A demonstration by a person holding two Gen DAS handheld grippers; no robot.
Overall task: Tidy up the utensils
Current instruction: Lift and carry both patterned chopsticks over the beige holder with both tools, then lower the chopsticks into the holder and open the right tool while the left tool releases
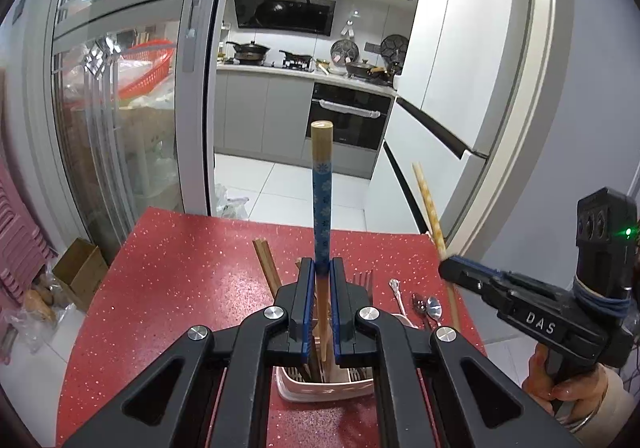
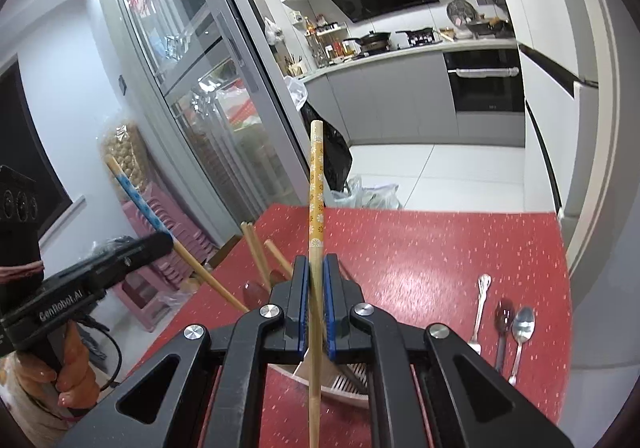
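Observation:
In the left wrist view my left gripper point(image 1: 322, 264) is shut on a blue-patterned chopstick point(image 1: 322, 199) that stands upright above a pink utensil holder point(image 1: 320, 394) on the red table point(image 1: 180, 280). Plain wooden chopsticks point(image 1: 266, 264) stick out of the holder. My right gripper point(image 2: 315, 262) is shut on a yellow-patterned chopstick point(image 2: 316, 183), also upright, over the same holder point(image 2: 348, 384). Each gripper shows in the other's view: the right gripper point(image 1: 446, 268) with its yellow chopstick point(image 1: 427, 199), the left gripper point(image 2: 166, 240) with its blue chopstick point(image 2: 134, 193).
A silver spoon point(image 2: 524, 322), a dark spoon point(image 2: 504, 314) and a silver handle point(image 2: 482, 300) lie on the table's right side. A cardboard box point(image 1: 80, 272) and pink stools point(image 1: 20, 232) stand on the floor at the left. A glass sliding door point(image 1: 120, 107) and a kitchen lie beyond.

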